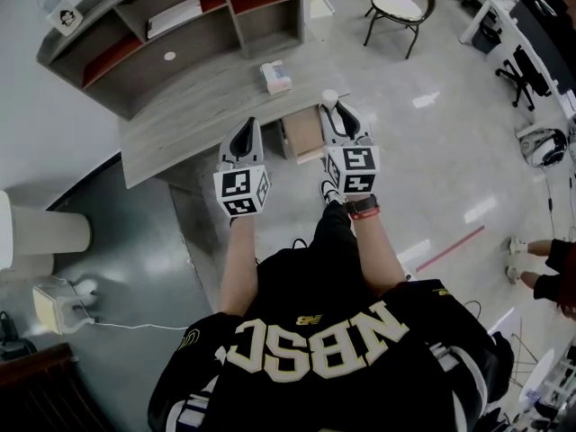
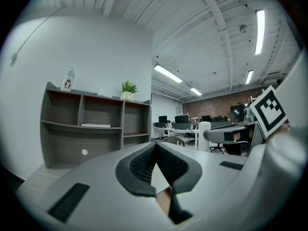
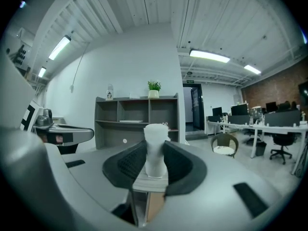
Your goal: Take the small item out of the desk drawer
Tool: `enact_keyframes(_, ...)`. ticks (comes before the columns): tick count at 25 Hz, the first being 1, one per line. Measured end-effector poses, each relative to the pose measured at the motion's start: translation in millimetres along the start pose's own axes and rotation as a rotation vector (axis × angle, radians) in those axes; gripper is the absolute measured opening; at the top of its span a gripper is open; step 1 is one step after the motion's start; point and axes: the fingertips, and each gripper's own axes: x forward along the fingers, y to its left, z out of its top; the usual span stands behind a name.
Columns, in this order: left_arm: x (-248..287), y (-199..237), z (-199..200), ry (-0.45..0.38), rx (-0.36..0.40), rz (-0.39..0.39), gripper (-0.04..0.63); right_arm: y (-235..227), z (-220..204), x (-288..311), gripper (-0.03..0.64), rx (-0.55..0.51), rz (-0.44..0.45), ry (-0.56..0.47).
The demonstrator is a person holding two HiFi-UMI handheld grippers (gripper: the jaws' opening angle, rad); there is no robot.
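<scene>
My right gripper [image 1: 331, 108] is shut on a small white cup-shaped item [image 1: 329, 98], held upright above the right end of the grey desk [image 1: 193, 106]. In the right gripper view the item [image 3: 155, 131] stands between the dark pads [image 3: 130, 163], which press on both its sides. Below it the brown drawer [image 1: 303, 133] stands pulled out from under the desk. My left gripper [image 1: 247, 124] hovers over the desk's front edge, to the left of the drawer. Its jaws meet at the tips [image 2: 155, 146] with nothing between them.
A grey shelf unit [image 1: 180, 21] stands on the back of the desk, with a tissue box [image 1: 276, 76] in front of it. A round chair [image 1: 399, 5] is beyond the desk. Another person's feet [image 1: 517, 257] are at the right.
</scene>
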Motion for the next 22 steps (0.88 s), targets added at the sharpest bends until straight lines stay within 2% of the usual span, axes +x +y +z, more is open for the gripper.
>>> enact_keyframes(6, 0, 5, 4, -0.009, -0.017, 0.018, 0.014, 1, -2, 2, 0.121, -0.006, 0.016, 0.004)
enact_keyframes(13, 7, 7, -14, 0.023, -0.052, 0.036, 0.014, -2, -15, 9, 0.12, -0.007, 0.039, 0.039)
enact_keyframes(22, 53, 6, -40, 0.057, -0.085, 0.05, 0.014, -31, -32, 50, 0.12, -0.022, 0.058, 0.084)
